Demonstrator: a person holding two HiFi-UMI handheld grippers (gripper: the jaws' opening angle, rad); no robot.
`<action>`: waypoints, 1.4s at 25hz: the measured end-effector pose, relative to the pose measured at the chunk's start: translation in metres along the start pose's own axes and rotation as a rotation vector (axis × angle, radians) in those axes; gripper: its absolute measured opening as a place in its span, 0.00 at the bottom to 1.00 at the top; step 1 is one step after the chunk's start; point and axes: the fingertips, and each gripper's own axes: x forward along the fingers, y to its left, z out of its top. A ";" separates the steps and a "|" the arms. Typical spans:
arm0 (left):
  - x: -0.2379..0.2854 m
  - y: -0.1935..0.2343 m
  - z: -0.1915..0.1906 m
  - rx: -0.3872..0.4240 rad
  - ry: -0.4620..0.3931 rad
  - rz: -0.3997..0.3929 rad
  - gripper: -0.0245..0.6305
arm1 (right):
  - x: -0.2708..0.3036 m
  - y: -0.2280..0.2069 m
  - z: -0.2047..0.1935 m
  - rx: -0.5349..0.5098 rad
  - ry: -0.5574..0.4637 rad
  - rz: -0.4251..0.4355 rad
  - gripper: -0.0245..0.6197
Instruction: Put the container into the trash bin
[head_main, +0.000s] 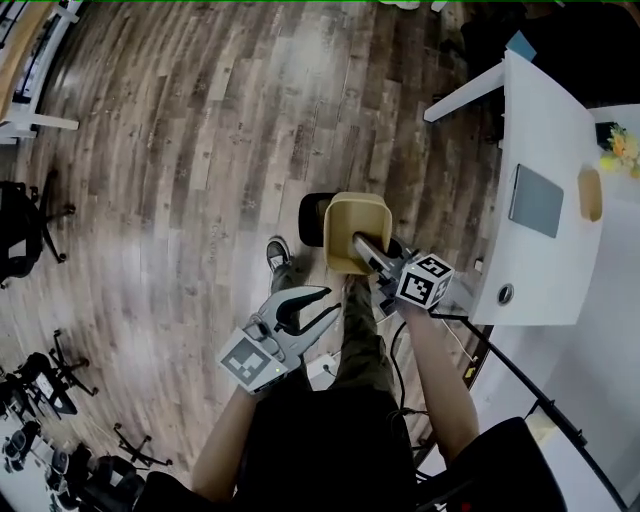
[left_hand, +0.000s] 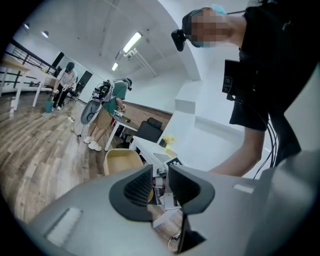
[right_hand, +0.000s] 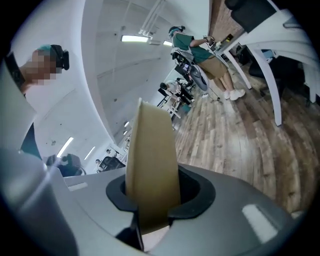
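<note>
Wood floor (head_main: 200, 150) below, right gripper (head_main: 362, 244) clamps the tan container (head_main: 358, 212) by its wall, left gripper (head_main: 331, 301) beside it gaping, empty.

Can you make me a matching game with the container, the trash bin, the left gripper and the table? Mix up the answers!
Things:
1 container
2 trash bin
3 left gripper
4 table

Answers:
A white
B tan, held by the right gripper
C empty and open
D black, on the floor

Pairs: 1-B, 2-D, 3-C, 4-A
</note>
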 end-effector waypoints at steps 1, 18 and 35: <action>0.002 0.001 -0.005 -0.002 0.008 -0.002 0.19 | 0.006 -0.012 -0.009 0.011 0.016 -0.015 0.25; 0.006 0.035 -0.090 -0.082 0.105 0.018 0.19 | 0.092 -0.152 -0.129 0.245 0.137 -0.101 0.25; 0.007 0.068 -0.153 -0.130 0.114 0.064 0.19 | 0.133 -0.249 -0.199 0.294 0.207 -0.177 0.25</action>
